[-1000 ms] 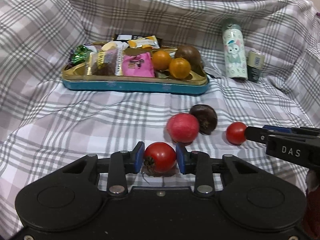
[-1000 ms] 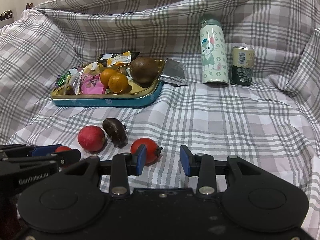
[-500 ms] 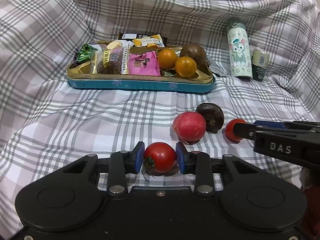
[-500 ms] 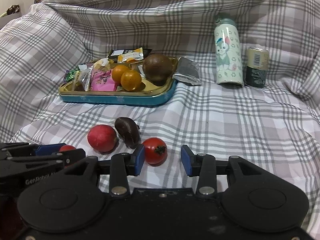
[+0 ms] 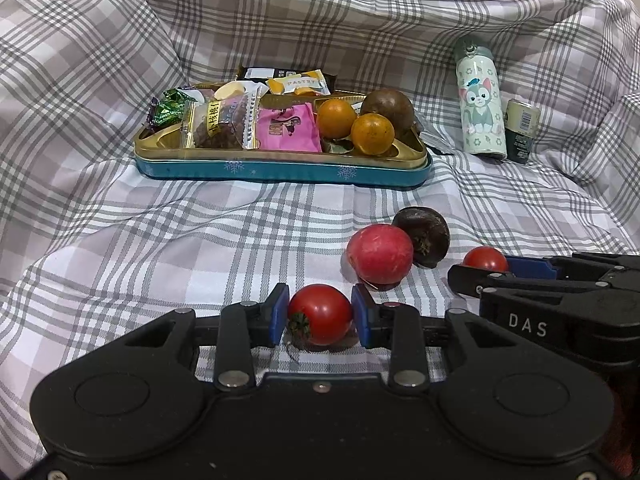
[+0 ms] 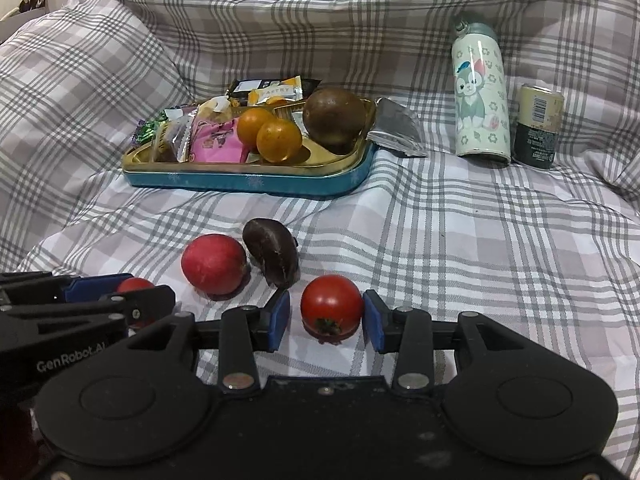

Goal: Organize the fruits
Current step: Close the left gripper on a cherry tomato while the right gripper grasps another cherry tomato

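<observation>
My left gripper (image 5: 320,318) is shut on a small red tomato (image 5: 320,312) just above the checked cloth. A second small tomato (image 6: 331,306) lies on the cloth between the blue pads of my right gripper (image 6: 326,320), which is open, with a gap showing on the left side. A round red fruit (image 6: 213,264) and a dark brown fruit (image 6: 272,254) lie side by side just beyond both grippers. Farther back, the gold and teal tray (image 5: 280,170) holds two oranges (image 5: 372,134), a big brown fruit (image 5: 388,110) and snack packets (image 5: 288,128).
A cartoon-printed bottle (image 6: 480,92) and a small can (image 6: 538,126) stand at the back right. A silver foil packet (image 6: 394,128) lies beside the tray's right end. The checked cloth rises in folds at the back and on both sides.
My right gripper has moved forward and left, so the second tomato now sits between its pads instead of by the left one. The left gripper keeps its grip on its tomato.
</observation>
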`<state>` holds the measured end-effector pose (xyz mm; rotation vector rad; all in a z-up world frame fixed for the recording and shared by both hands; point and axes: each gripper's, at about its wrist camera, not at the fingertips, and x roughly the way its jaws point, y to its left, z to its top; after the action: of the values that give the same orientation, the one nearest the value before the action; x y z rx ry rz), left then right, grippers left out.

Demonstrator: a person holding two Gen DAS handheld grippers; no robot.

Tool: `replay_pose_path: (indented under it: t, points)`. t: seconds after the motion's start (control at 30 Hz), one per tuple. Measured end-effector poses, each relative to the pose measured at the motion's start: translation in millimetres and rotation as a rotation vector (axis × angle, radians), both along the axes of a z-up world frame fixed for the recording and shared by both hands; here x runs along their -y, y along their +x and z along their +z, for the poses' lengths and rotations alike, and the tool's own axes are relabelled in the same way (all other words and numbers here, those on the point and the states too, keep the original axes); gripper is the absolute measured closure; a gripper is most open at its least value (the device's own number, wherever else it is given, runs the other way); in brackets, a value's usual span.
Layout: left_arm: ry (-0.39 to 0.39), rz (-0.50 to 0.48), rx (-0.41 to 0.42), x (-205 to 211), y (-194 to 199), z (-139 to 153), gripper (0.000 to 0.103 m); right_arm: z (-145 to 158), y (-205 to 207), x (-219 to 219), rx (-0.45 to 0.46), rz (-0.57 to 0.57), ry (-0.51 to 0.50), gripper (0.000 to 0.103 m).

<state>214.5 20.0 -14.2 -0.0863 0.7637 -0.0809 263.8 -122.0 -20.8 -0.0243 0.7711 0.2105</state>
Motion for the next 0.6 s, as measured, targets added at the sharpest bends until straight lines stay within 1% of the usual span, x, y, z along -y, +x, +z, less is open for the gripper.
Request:
replay_pose_path:
  t: [0.23, 0.3, 0.33, 0.37, 0.6]
  points:
    - [0.008, -0.004, 0.005, 0.8, -1.0, -0.6, 0.060, -3.2, -0.7, -2.2, 0.006, -0.004, -0.022, 0.061]
    - [0.010, -0.005, 0.007, 1.4, -1.4, -0.4, 0.061, -3.6, -0.5, -1.3, 0.010, -0.013, -0.027, 0.063]
    - [0.010, -0.005, 0.008, 1.3, -1.5, -0.2, 0.061, -3.8, -0.1, -0.7, 0.011, -0.015, -0.030, 0.067]
    - [0.010, -0.006, 0.009, 1.6, -1.9, -0.2, 0.061, -4.1, -0.2, -0.6, 0.012, -0.016, -0.033, 0.069]
    - [0.018, -0.011, 0.020, 2.6, -3.9, 0.7, 0.061, -1.8, -2.7, 2.4, 0.022, -0.038, -0.029, 0.069]
